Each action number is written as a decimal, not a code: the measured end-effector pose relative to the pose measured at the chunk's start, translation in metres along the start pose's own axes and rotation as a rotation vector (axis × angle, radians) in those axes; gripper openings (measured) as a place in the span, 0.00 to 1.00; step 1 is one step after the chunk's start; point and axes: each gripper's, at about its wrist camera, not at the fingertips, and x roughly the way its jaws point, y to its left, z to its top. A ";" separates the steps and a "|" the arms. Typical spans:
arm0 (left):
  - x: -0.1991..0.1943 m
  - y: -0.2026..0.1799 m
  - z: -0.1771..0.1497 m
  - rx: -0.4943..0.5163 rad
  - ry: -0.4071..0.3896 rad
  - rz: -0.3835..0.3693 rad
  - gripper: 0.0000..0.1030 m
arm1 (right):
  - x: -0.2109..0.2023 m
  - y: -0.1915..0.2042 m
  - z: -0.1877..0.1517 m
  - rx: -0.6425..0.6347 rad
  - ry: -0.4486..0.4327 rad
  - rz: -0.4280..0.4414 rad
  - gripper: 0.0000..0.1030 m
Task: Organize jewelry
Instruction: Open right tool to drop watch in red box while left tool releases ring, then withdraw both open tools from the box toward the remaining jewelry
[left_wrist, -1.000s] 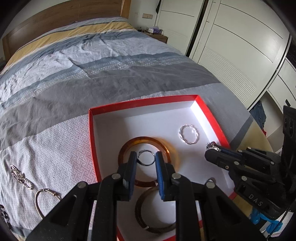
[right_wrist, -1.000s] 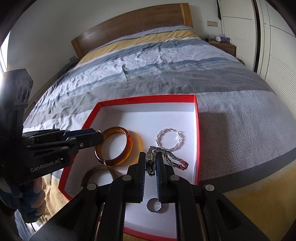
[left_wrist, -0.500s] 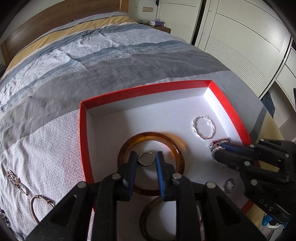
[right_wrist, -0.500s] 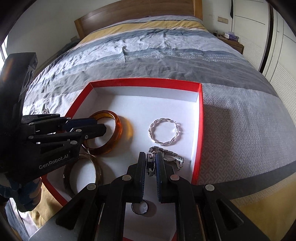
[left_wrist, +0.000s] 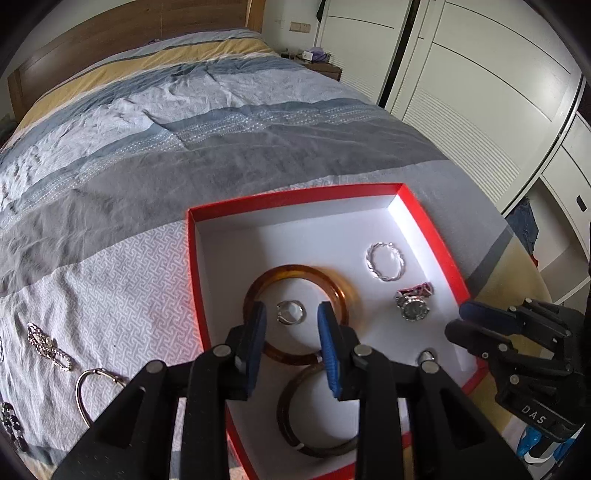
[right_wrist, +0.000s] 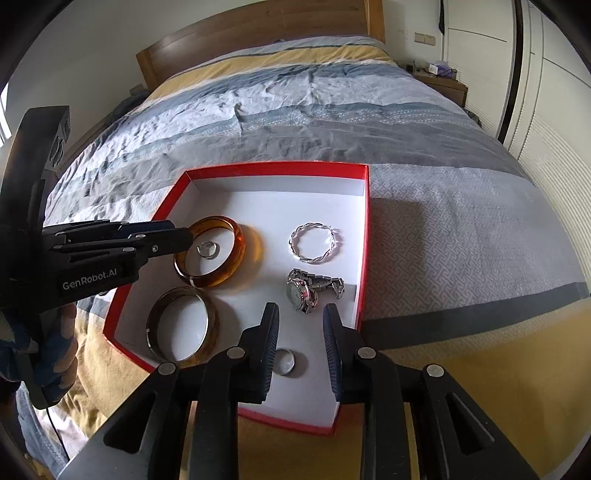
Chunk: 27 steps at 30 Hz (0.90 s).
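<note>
A red box (left_wrist: 439, 236) (right_wrist: 364, 229) with a white inside lies on the bed. In it lie an amber bangle (left_wrist: 332, 284) (right_wrist: 236, 254) with a small silver ring (left_wrist: 291, 312) (right_wrist: 207, 249) inside it, a brown bangle (left_wrist: 291, 432) (right_wrist: 210, 332), a twisted silver bracelet (left_wrist: 385, 256) (right_wrist: 314, 242), a silver watch (left_wrist: 413, 304) (right_wrist: 304, 290) and another ring (right_wrist: 285, 362). My left gripper (left_wrist: 291, 347) (right_wrist: 181, 234) is open and empty above the amber bangle. My right gripper (right_wrist: 301, 336) (left_wrist: 458, 321) is open and empty just short of the watch.
On the bedspread left of the box lie a silver chain (left_wrist: 48, 345), a silver hoop (left_wrist: 92, 387) and a dark beaded piece (left_wrist: 11, 424). White wardrobe doors (left_wrist: 480, 92) stand to the right. A wooden headboard (right_wrist: 258, 40) is at the far end.
Both grippers opened. The left let the small ring drop inside the amber bangle. The right let the watch go onto the box floor and drew back a little.
</note>
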 end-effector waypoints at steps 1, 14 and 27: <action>-0.009 -0.001 -0.001 0.000 -0.008 -0.001 0.26 | -0.006 0.002 -0.002 0.001 -0.006 0.001 0.26; -0.134 0.037 -0.061 -0.091 -0.073 0.044 0.26 | -0.101 0.066 -0.038 -0.019 -0.090 0.063 0.33; -0.249 0.063 -0.151 -0.102 -0.164 0.247 0.27 | -0.181 0.112 -0.083 -0.016 -0.172 0.069 0.38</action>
